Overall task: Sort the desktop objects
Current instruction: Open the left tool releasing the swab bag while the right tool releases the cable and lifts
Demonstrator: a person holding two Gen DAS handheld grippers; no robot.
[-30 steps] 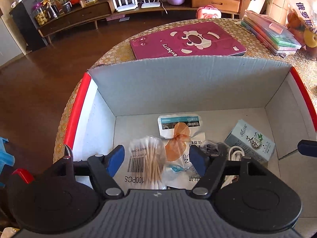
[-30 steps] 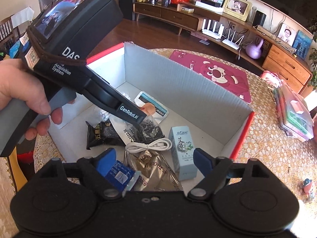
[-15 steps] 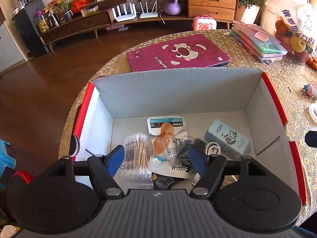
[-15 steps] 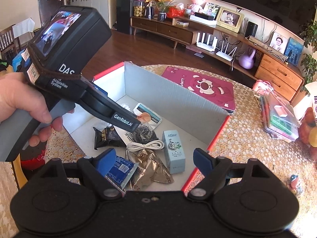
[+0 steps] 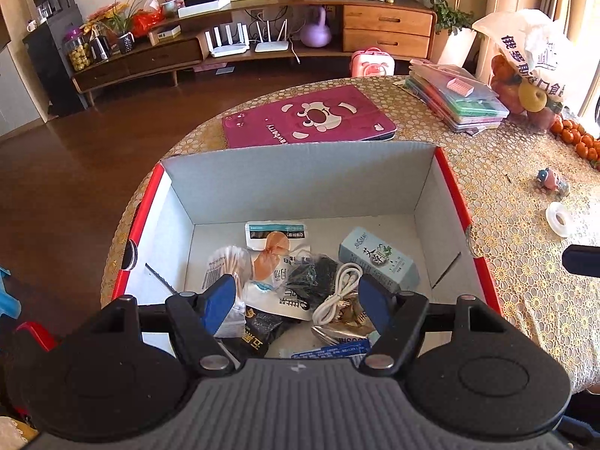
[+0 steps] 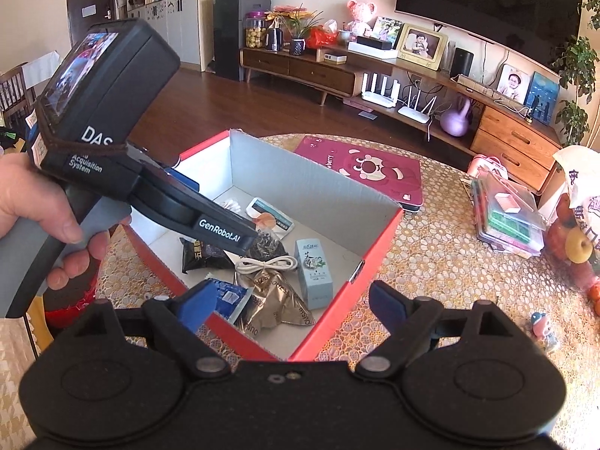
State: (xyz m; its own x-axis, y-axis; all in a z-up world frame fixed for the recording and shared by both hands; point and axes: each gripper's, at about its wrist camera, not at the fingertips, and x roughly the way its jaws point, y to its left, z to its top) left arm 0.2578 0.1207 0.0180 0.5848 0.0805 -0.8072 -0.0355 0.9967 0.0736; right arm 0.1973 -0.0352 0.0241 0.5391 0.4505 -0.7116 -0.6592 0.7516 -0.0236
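At the far left of the right wrist view, a hand (image 6: 33, 206) grips the handle of the left gripper (image 5: 296, 300), which is angled down over the box (image 6: 337, 191). Its blue fingers (image 5: 217, 300) stand wide apart and hold nothing.

In the left wrist view the box occupies the frame centre, resting on the lace-covered tabletop (image 5: 525, 225). Contents, left to right:
- cotton swab pack (image 5: 225, 262), lower left of the box floor;
- sachet with an orange print (image 5: 275, 243), just beside the swabs;
- dark packet (image 5: 315, 275), centre;
- white cable (image 5: 337, 292), coiled, touching the dark packet;
- pale green carton (image 5: 378, 260), lying flat at the right.

The right gripper (image 6: 292, 305) sits at the lower centre of its own view, above the near corner of the box, fingers (image 6: 197, 305) wide and empty.

A pink tablet case (image 5: 311, 120) lies beyond the box. Stacked plastic cases (image 5: 461, 99) sit at upper right.
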